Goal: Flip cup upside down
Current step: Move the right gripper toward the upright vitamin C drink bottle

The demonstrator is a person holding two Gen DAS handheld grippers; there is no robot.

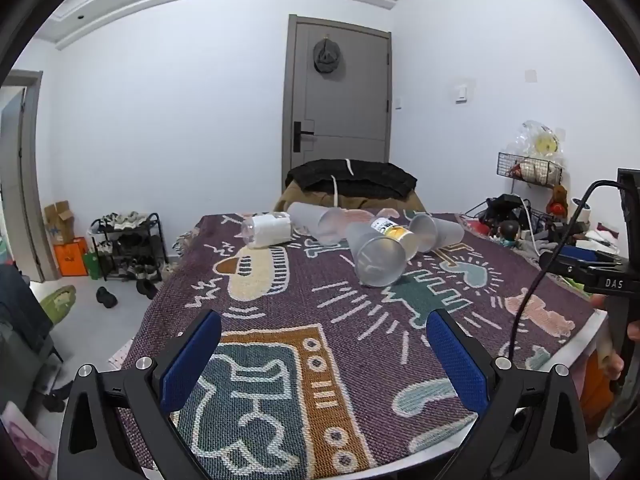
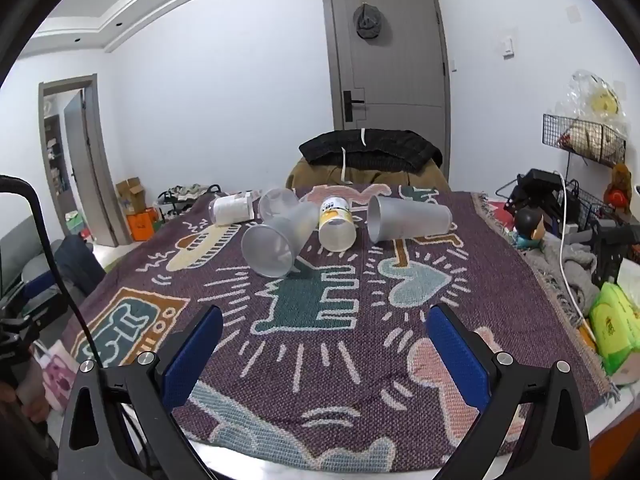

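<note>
Several cups lie on their sides at the far end of a patterned purple cloth point(image 1: 320, 320) point(image 2: 340, 340). The nearest frosted cup point(image 1: 378, 254) point(image 2: 278, 246) points its mouth toward me. Another frosted cup point(image 1: 434, 230) point(image 2: 406, 218) lies to the right, and a third point(image 1: 316, 220) point(image 2: 280, 202) lies behind. A yellow-labelled cup point(image 1: 394, 232) point(image 2: 336, 222) and a white-labelled cup point(image 1: 268, 230) point(image 2: 232, 210) lie among them. My left gripper point(image 1: 324, 342) and right gripper point(image 2: 324, 338) are both open, empty, and well short of the cups.
A chair with dark clothing point(image 1: 352, 182) point(image 2: 370, 152) stands behind the table, before a grey door point(image 1: 338, 92). Clutter and a wire rack point(image 2: 584, 140) crowd the right side, with a green packet point(image 2: 612, 328). A shoe rack point(image 1: 128, 244) sits on the floor at left.
</note>
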